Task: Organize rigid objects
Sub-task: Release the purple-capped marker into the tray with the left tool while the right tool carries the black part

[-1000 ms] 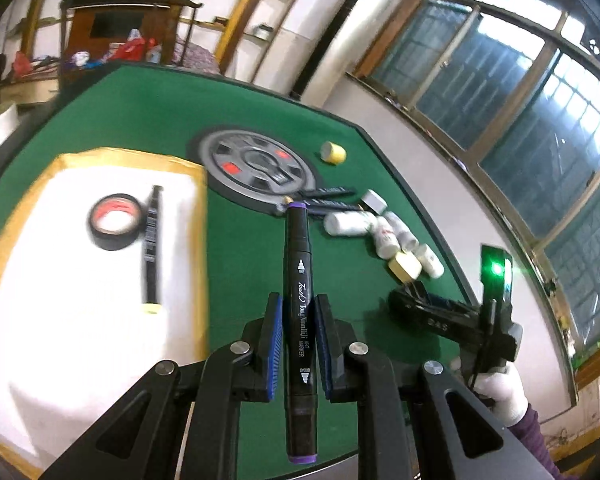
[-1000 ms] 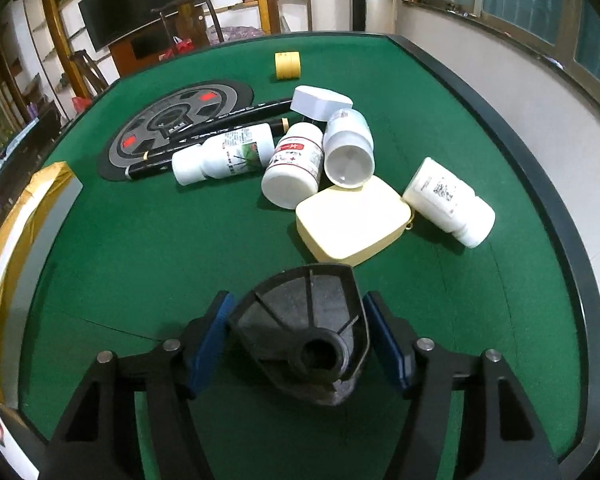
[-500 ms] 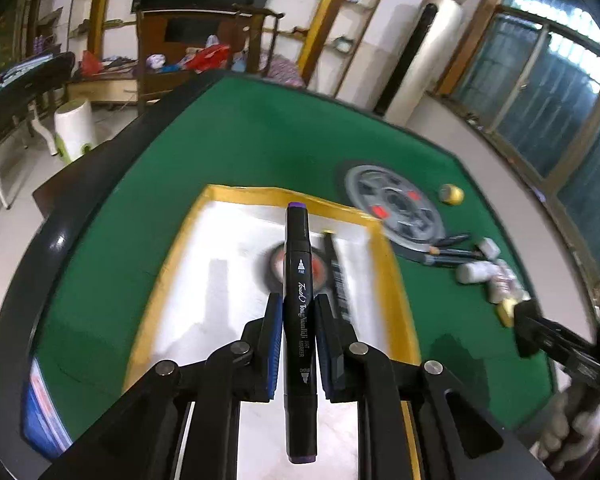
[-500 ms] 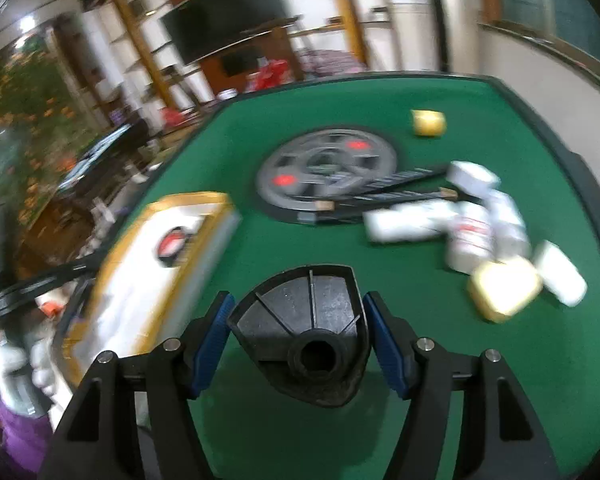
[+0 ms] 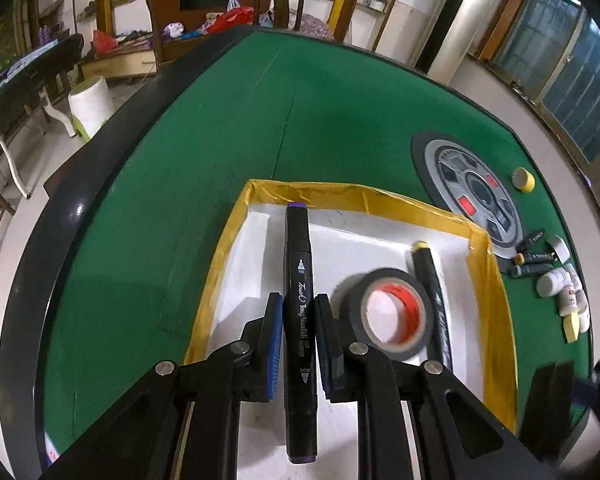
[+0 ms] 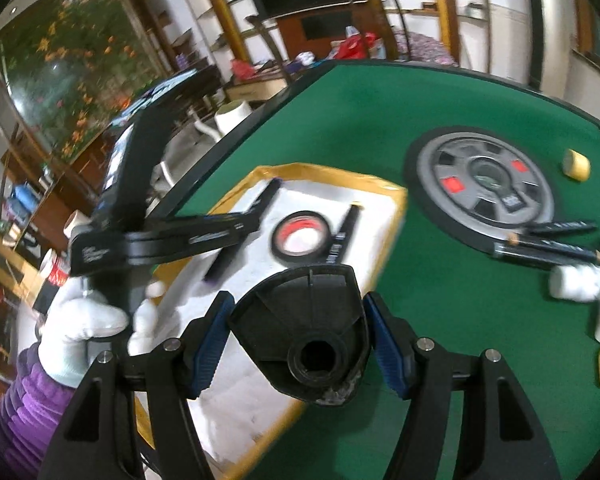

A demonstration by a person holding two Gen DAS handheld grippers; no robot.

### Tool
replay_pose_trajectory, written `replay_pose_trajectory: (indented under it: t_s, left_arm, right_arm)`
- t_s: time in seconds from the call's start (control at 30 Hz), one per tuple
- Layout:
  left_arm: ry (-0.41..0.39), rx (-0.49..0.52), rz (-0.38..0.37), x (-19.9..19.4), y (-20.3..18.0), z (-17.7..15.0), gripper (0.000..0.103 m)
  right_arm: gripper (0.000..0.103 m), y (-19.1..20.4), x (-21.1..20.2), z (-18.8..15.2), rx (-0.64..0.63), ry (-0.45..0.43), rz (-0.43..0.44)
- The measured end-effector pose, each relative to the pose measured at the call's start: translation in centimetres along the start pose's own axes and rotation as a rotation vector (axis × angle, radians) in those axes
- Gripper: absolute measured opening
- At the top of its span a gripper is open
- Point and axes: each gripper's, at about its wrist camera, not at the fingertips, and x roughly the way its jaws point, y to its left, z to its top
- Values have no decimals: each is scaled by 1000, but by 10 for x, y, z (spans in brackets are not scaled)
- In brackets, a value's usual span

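Five markers [image 5: 299,308], two tape rolls [image 5: 388,314].

1. The left gripper [image 5: 297,334], clamped on the marker [image 5: 299,320], has swung from over the bare felt to over the tray [image 5: 388,248], just left of the tape roll [image 5: 386,314].
2. The right gripper [image 6: 300,338], carrying the black part [image 6: 306,328], has turned from the bottles [image 6: 580,284] toward the tray's [image 6: 384,208] near corner.
3. The left gripper [image 6: 172,236] and gloved hand [image 6: 88,320] now show in the right wrist view.

Tape roll [image 5: 388,314] crowds the tray's [image 5: 236,236] right; left half open.
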Motion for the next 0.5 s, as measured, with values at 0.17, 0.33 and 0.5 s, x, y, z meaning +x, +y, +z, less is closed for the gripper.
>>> replay_pose_trajectory:
  t_s: [0.17,0.33,0.5]
  left_arm:
    - [5,-55,-50,0,9,3,20]
    - [-36,-77,-145,-30,19,-1,21]
    - [-346,-15,-59,-117,24,-27,44]
  right_arm:
    - [66,23,23,6,-41,36,11]
    - [66,35,41,9,-51,69,48]
    - [66,38,61,12,-65,128,63]
